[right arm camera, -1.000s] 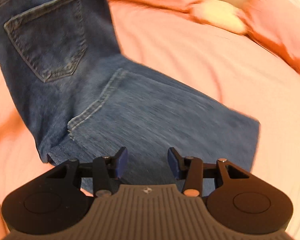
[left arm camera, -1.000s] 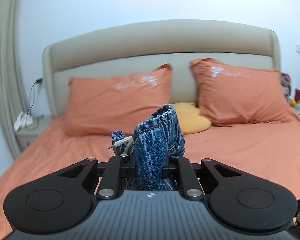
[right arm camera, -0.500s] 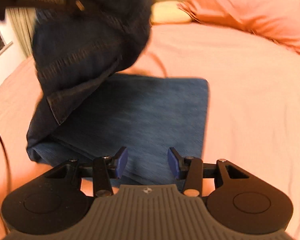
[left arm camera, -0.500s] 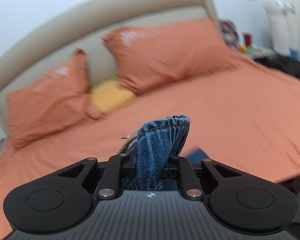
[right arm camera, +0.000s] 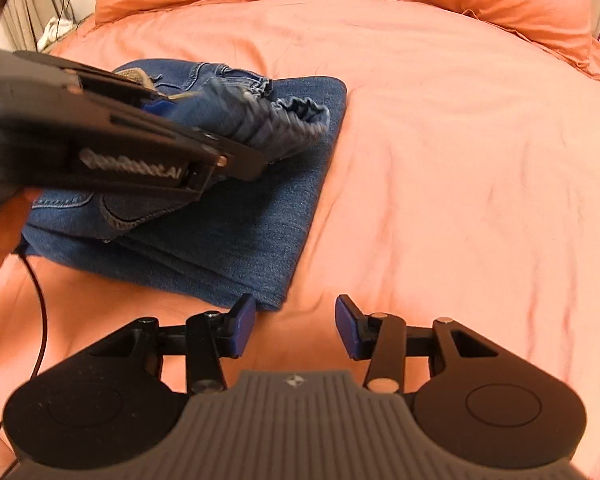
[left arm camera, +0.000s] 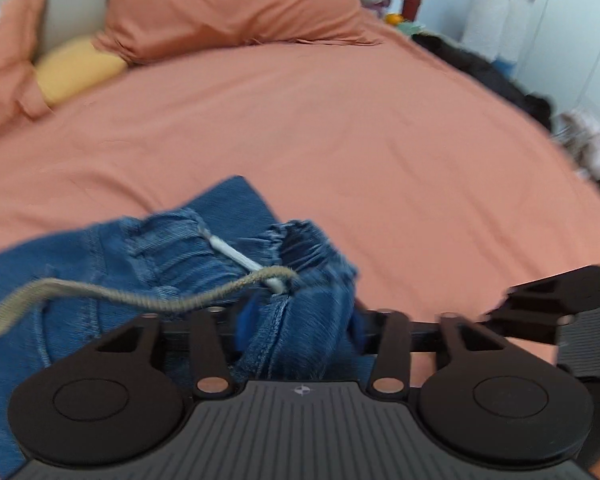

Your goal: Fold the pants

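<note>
Blue denim pants lie partly folded on the orange bed sheet, legs flat underneath. My left gripper is shut on the elastic waistband and holds it low over the folded legs; it also shows from the side in the right wrist view. A beige drawstring trails left from the waistband. My right gripper is open and empty, just off the near right corner of the folded legs.
Two orange pillows and a yellow cushion lie at the head of the bed. Dark clothes and a nightstand with small items are past the right edge. A black cable trails at left.
My left gripper has swung right and down, carrying the waistband over onto the folded legs. My right gripper has drawn back off the denim to its near corner, still open.
</note>
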Tool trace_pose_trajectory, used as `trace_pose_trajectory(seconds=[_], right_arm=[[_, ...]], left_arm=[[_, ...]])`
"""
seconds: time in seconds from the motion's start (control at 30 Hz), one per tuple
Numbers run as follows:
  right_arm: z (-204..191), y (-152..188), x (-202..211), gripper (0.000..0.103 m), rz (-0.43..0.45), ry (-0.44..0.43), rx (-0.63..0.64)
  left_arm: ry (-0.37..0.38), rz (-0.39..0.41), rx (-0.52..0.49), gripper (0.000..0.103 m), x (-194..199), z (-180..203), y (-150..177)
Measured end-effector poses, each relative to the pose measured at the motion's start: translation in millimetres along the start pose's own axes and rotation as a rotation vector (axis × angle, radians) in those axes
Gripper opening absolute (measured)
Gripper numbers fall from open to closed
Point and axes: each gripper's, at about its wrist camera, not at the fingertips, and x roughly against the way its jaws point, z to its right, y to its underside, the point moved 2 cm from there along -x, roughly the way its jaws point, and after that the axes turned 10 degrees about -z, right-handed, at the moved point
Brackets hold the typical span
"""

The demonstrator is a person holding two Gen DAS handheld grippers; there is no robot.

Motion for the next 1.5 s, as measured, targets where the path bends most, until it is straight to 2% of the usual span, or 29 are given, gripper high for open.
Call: trace_pose_trajectory(seconds=[0.13, 0.2, 0.37, 0.5, 0.57, 0.6, 0.73, 0.8, 0.87, 0.9, 1.0, 1.07, 1.1, 1.17, 1.2, 1.23, 1.27, 1.33, 1.5], right_arm=[[-1, -4, 15, 0.042, -0.004, -0.004, -0.002], [-1, -8, 28, 0.042, 0.007, -0.030, -0.026], [-7, -32, 58, 0.041, 0.068, -0.126, -0.101], [-22, -65, 55, 0.039, 0.091, -0.166, -0.122], [-25, -83, 46, 0.037, 0.084, -0.192, -0.153], [-25, -92, 40, 0.033, 0.075, -0.201, -0.169], [-25, -117, 18, 0.031, 0.003, -0.203, -0.248], [-23, -122, 3, 0.031, -0.032, -0.172, -0.267], [-19, -127, -12, 0.035, -0.070, -0.151, -0.281], [-18, -127, -18, 0.040, -0.092, -0.156, -0.289], [-11, -128, -37, 0.045, -0.130, -0.183, -0.347], [-10, -124, -47, 0.042, -0.154, -0.209, -0.377], [-9, -123, -53, 0.040, -0.169, -0.229, -0.391], [-11, -122, -52, 0.033, -0.160, -0.227, -0.385], [-15, -122, -47, 0.028, -0.147, -0.214, -0.357], [-19, -123, -39, 0.011, -0.131, -0.200, -0.326], [-24, -125, -30, 0.004, -0.111, -0.187, -0.302], [-31, -129, -9, 0.003, -0.070, -0.179, -0.265], [-51, -123, 68, 0.000, 0.076, -0.177, -0.179]], left_arm=[[0.132, 0.010, 0.032, 0.067, 24, -20, -1], [0.169, 0.034, 0.040, 0.068, 45, -36, 3], [0.059, 0.070, 0.006, 0.068, 87, -83, 26], [-0.055, 0.015, -0.049, 0.068, 93, -120, 58], [-0.087, -0.022, -0.063, 0.068, 90, -136, 82], [-0.097, -0.042, -0.070, 0.068, 87, -142, 92], [-0.081, -0.099, -0.100, 0.068, 81, -156, 128], [-0.056, -0.107, -0.123, 0.069, 80, -157, 138], [-0.048, -0.100, -0.155, 0.073, 78, -156, 145], [-0.050, -0.103, -0.169, 0.073, 76, -155, 146], [-0.051, -0.127, -0.194, 0.073, 66, -155, 150], [-0.078, -0.143, -0.205, 0.069, 59, -154, 153], [-0.088, -0.144, -0.210, 0.060, 58, -154, 154], [-0.121, -0.141, -0.224, 0.051, 58, -151, 154], [-0.144, -0.138, -0.236, 0.041, 59, -149, 154], [-0.165, -0.133, -0.243, 0.030, 60, -147, 155], [-0.173, -0.127, -0.241, 0.026, 61, -147, 156], [-0.174, -0.105, -0.224, 0.018, 67, -147, 156], [-0.212, -0.027, -0.243, 0.012, 88, -137, 170]])
